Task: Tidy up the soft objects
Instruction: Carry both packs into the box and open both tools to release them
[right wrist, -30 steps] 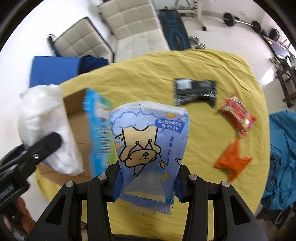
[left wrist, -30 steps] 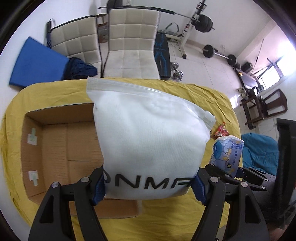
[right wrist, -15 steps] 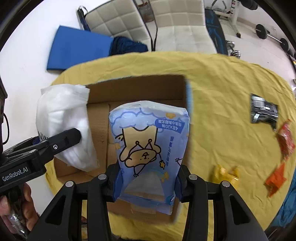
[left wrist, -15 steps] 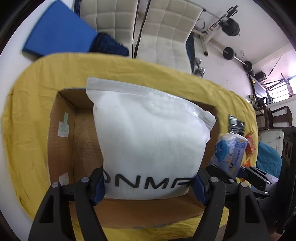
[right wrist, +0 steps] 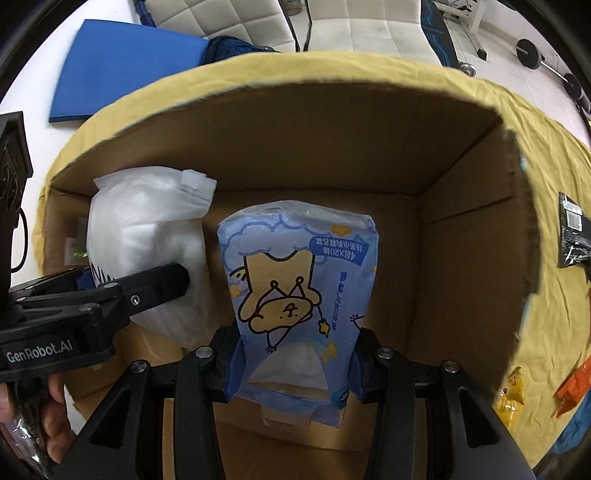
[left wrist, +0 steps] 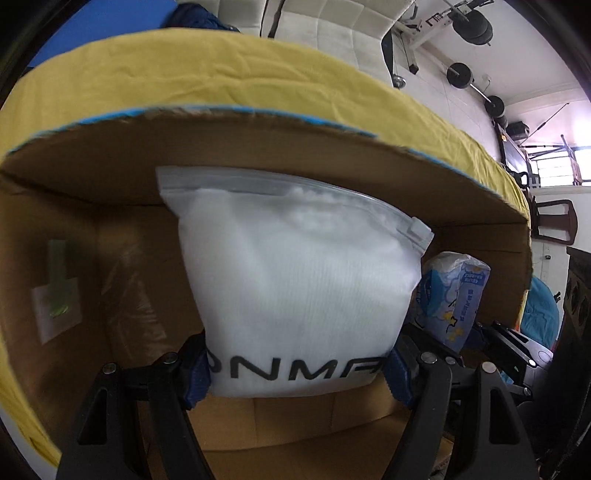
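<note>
My left gripper (left wrist: 297,373) is shut on a white zip bag of cotton (left wrist: 295,288), held inside the open cardboard box (left wrist: 258,155). My right gripper (right wrist: 293,369) is shut on a blue tissue pack with a cartoon bear (right wrist: 299,295), also held inside the cardboard box (right wrist: 461,258), to the right of the white zip bag (right wrist: 147,236). The tissue pack (left wrist: 454,295) shows beside the bag in the left wrist view. The left gripper (right wrist: 110,295) shows at the left of the right wrist view.
The box stands on a table with a yellow cloth (right wrist: 554,314). On the cloth to the right lie a black packet (right wrist: 572,229), a yellow packet (right wrist: 511,391) and an orange packet (right wrist: 576,384). White chairs (right wrist: 362,26) and a blue mat (right wrist: 125,62) are behind the table.
Both grippers have moved forward and down into the box with their packs. The box walls now surround both items.
</note>
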`<state>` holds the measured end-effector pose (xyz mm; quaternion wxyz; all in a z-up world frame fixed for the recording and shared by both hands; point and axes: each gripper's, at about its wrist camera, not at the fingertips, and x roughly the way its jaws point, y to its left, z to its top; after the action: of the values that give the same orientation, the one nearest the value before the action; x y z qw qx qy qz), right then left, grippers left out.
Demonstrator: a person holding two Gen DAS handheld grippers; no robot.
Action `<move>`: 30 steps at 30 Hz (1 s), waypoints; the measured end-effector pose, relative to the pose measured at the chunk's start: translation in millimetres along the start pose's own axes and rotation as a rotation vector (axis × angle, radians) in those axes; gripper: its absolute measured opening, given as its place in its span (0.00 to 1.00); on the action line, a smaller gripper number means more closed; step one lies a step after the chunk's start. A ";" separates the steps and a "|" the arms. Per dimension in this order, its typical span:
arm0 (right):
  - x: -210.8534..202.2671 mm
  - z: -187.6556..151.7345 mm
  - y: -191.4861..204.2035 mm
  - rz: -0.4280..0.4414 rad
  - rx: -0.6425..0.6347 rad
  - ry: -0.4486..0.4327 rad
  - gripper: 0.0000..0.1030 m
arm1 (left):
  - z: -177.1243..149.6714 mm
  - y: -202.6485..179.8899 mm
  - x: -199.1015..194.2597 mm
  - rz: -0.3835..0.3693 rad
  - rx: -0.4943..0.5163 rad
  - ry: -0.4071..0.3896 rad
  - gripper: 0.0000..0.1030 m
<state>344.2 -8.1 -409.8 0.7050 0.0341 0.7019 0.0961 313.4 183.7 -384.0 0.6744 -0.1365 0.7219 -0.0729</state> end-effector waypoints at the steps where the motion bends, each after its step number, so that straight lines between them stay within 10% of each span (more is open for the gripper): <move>1: 2.8 0.7 -0.6 -0.001 0.002 0.001 0.45 | 1.2 0.4 3.5 -0.004 0.000 0.008 0.72; 30: 15.2 -34.2 24.7 -0.063 -0.032 0.002 0.72 | -9.9 -28.1 0.6 0.092 0.025 0.013 0.78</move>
<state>307.9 15.8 -420.6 0.7075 0.0006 0.7016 0.0848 306.3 156.0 -375.7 0.6739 -0.0942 0.7310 -0.0515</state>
